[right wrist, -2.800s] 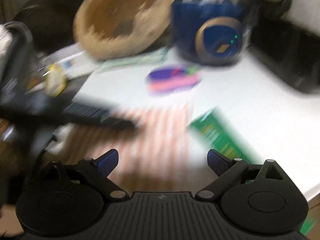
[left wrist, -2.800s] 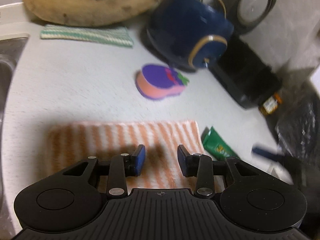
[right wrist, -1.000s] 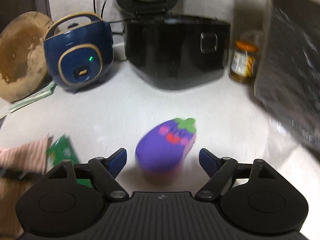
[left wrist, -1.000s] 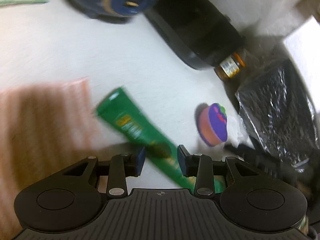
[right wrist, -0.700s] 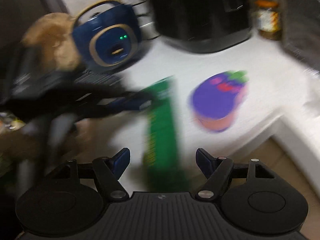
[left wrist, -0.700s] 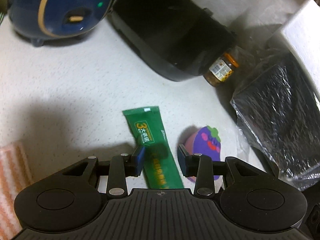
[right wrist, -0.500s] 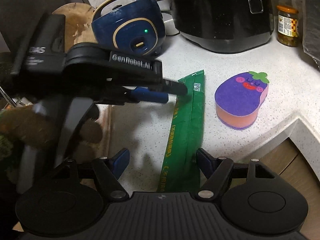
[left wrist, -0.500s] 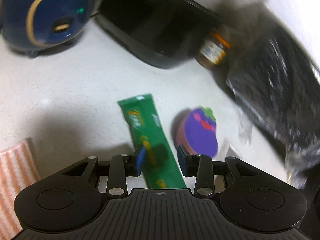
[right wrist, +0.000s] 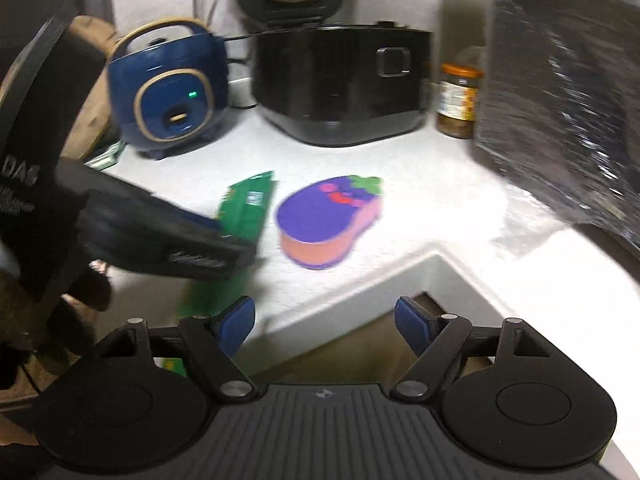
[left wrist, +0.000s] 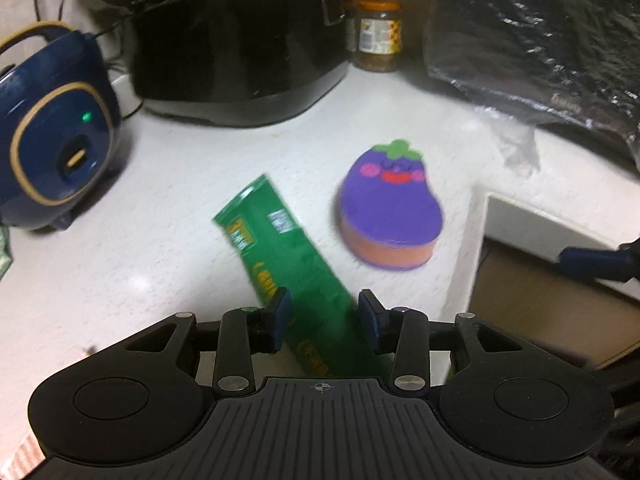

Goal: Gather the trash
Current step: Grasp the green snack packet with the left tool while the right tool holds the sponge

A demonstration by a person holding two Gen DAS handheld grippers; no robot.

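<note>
A long green wrapper (left wrist: 280, 248) lies flat on the white counter, its near end reaching the counter's edge. My left gripper (left wrist: 324, 312) hovers over that near end. Its jaws are opening, and the wrapper runs between the blue pads without being pinched. To the wrapper's right sits an eggplant-shaped sponge (left wrist: 390, 208), purple on top and orange below. My right gripper (right wrist: 324, 316) is open and empty, held off the counter's edge with the sponge (right wrist: 324, 220) ahead of it. In the right wrist view the left gripper's black body covers part of the wrapper (right wrist: 248, 204).
At the back stand a blue rice cooker (left wrist: 60, 152), a black cooker (left wrist: 240, 48) and a jar (left wrist: 378, 36). A black crinkled bag (left wrist: 540, 40) fills the right. The counter's edge (left wrist: 476, 240) forms an inner corner just right of the sponge.
My left gripper swung right from the striped cloth, rolled, and now sits over the wrapper with its jaws a little wider. My right gripper drew back from the sponge past the counter's edge.
</note>
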